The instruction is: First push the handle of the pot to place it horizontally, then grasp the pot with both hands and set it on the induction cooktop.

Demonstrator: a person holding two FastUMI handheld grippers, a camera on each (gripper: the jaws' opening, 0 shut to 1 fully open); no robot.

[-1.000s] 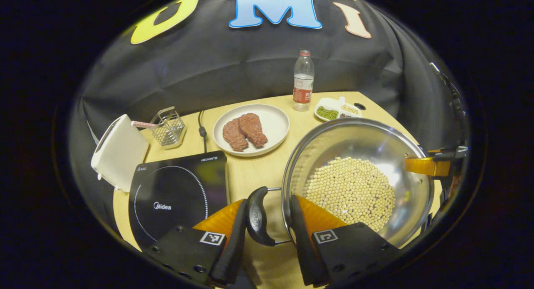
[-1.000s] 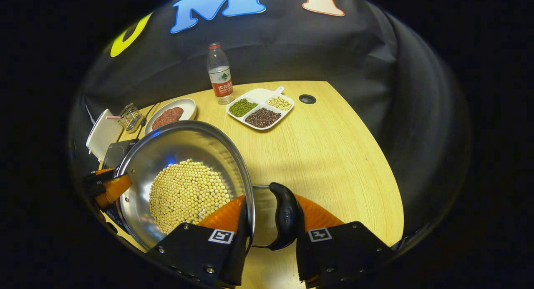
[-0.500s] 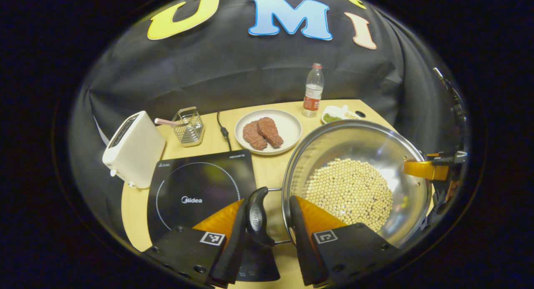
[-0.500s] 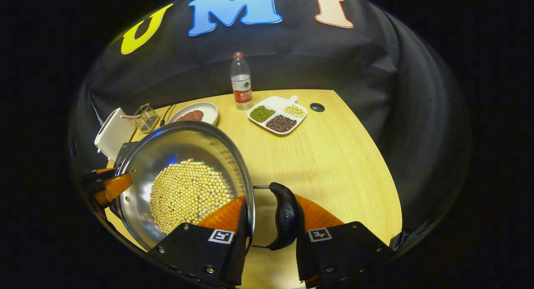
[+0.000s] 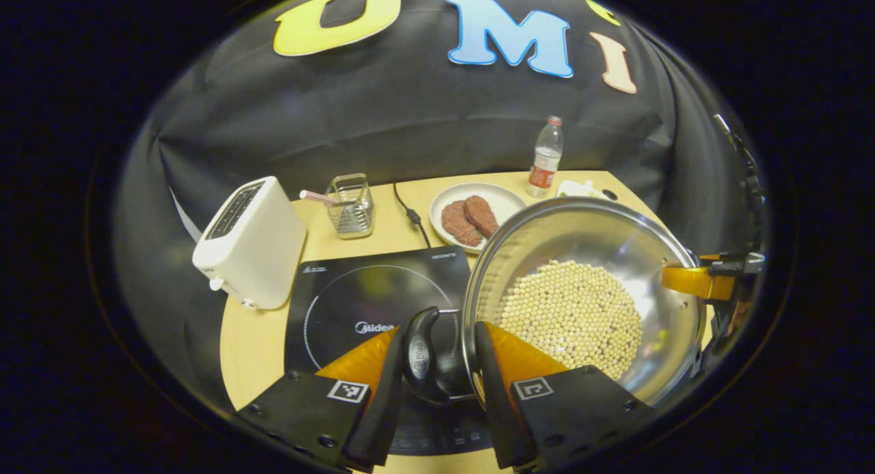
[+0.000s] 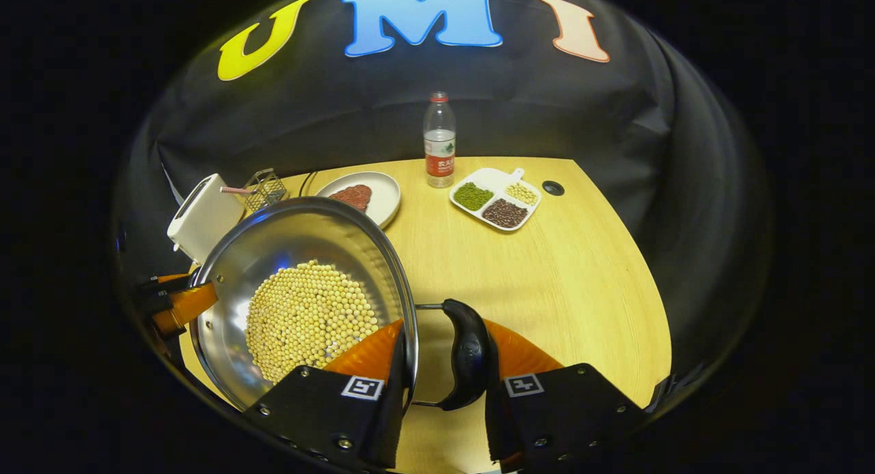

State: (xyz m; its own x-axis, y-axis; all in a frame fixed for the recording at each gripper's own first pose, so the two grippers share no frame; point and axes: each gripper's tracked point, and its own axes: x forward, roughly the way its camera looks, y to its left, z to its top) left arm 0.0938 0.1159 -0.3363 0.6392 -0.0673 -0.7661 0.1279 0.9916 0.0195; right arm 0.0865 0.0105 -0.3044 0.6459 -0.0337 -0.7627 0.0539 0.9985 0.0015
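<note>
The left gripper (image 5: 437, 364) is pinching the pot's near loop handle (image 5: 422, 354) against the rim, and the right gripper (image 6: 441, 364) is clamping the opposite handle (image 6: 467, 361) the same way, so the bean-filled steel pot (image 5: 581, 289) is hanging between them, just ahead of each claw. Both hands should be moving level and together so the beans are not sliding. In the left gripper view, the induction cooktop (image 5: 355, 296) is lying directly beneath and ahead-left of the left claw, so I judge the pot needs centring over its ring before lowering flat.
</note>
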